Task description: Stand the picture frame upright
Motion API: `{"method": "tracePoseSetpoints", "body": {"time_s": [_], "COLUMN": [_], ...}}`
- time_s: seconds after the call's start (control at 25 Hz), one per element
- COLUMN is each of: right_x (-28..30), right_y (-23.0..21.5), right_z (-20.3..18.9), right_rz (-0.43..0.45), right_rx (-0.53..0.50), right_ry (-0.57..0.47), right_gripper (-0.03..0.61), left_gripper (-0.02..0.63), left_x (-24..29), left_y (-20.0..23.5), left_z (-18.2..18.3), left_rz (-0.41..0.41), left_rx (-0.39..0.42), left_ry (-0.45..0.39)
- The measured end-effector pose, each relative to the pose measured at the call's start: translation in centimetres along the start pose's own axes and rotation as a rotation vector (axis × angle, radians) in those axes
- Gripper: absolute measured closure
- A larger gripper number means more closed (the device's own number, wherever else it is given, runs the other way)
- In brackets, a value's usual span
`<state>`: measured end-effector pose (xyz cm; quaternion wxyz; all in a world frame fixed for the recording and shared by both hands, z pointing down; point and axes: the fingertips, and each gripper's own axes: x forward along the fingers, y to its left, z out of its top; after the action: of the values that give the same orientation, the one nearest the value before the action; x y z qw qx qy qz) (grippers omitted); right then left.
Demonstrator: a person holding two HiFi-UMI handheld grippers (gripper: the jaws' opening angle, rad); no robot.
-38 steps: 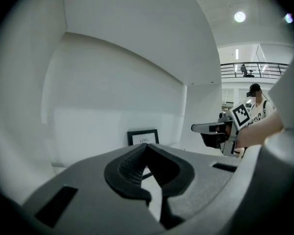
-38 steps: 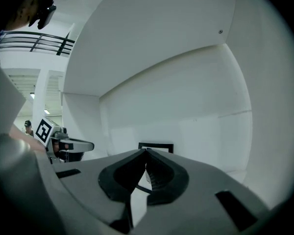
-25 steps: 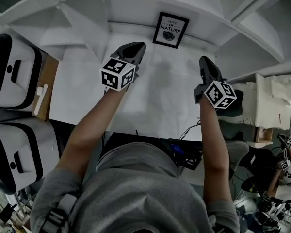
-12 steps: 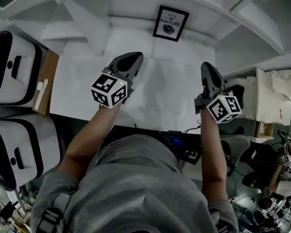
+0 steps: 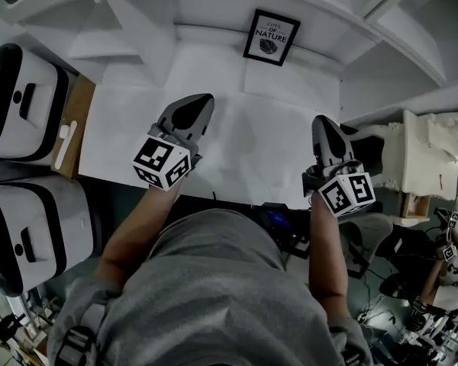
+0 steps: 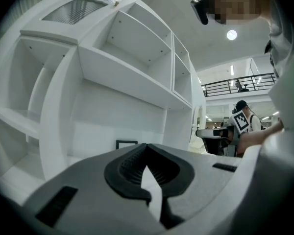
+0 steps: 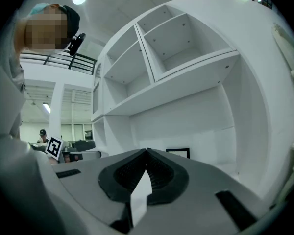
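Observation:
The black picture frame (image 5: 271, 37) with a white print stands upright against the back wall of the white shelf unit. In the left gripper view its top edge (image 6: 126, 143) peeks above the jaws; in the right gripper view the frame (image 7: 178, 152) shows the same way. My left gripper (image 5: 201, 100) hangs over the white table, shut and empty, well short of the frame. My right gripper (image 5: 321, 122) is also shut and empty, near the table's right front. Both point level toward the shelf.
The white table top (image 5: 252, 151) lies under both grippers. Two white-and-black cases (image 5: 15, 105) and a wooden board (image 5: 72, 128) sit at the left. A white ornate piece (image 5: 427, 162) stands at the right. Shelf boards (image 6: 132, 77) overhang the back wall.
Both grippers have drawn back from the frame toward the table's front edge, still shut. The frame stays upright at the back wall.

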<state>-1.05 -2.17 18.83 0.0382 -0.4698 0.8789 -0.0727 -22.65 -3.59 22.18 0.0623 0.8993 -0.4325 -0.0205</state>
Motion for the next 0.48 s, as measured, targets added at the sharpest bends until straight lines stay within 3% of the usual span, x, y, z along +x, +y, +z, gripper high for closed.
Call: {"method": "tracePoseSetpoints", "body": {"time_s": [0.48], "right_x": [-1.8], "right_y": [-0.3], "right_z": [0.5], "right_rz": [-0.039], "right_rx": [-0.007], "right_ry": [-0.025], "right_gripper": [0.552], "left_gripper": [0.607], "left_x": [-1.7], "left_y": [0.7], "left_z": [0.6], "left_rz": [0.072], "left_rx": [0.064], "left_ry": [-0.032]}}
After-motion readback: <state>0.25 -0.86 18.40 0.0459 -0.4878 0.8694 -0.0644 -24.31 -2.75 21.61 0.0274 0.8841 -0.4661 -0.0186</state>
